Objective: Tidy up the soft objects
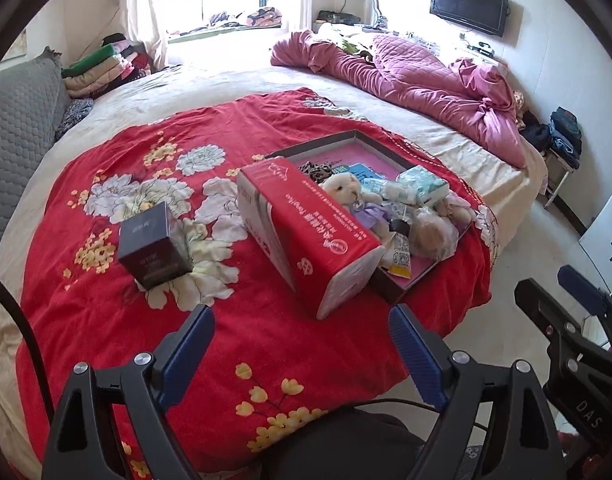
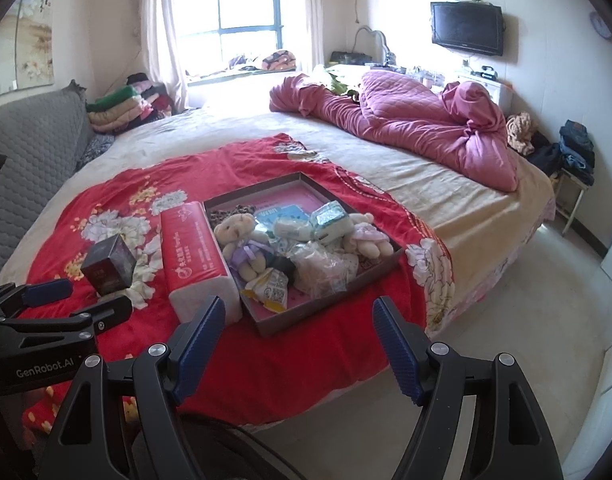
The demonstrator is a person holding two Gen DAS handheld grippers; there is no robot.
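Left wrist view first, and we see the left tongs (image 1: 302, 344) hanging wide open over the near edge of the bed, blue pads spread apart with nothing between them. Beneath them lies the red floral blanket (image 1: 118, 304), spread over the beige bed (image 1: 234, 80). Ahead of us sits the long red tissue pack (image 1: 310, 232), lying flat and touching the left side of the shallow tray (image 1: 390, 286). Off to its left, well apart, a dark box (image 1: 156, 246) stands upright on the blanket.

Over to the right wrist view, and the right tongs (image 2: 300, 346) are just as wide open, empty, poised above the blanket's near edge in front of the tray. We get a clear look into the tray here: a pale teddy bear (image 2: 242, 242) in a lilac dress lies against the tissue pack side, a second small bear (image 2: 366, 236) rests at the far right, and between them sit wrapped tissue packets (image 2: 330, 220) and a crumpled clear plastic bag (image 2: 326, 268). A yellow-and-white sachet (image 2: 272, 290) lies at the tray's near corner. At the far side of the bed we spot a bunched pink quilt (image 2: 426, 128).
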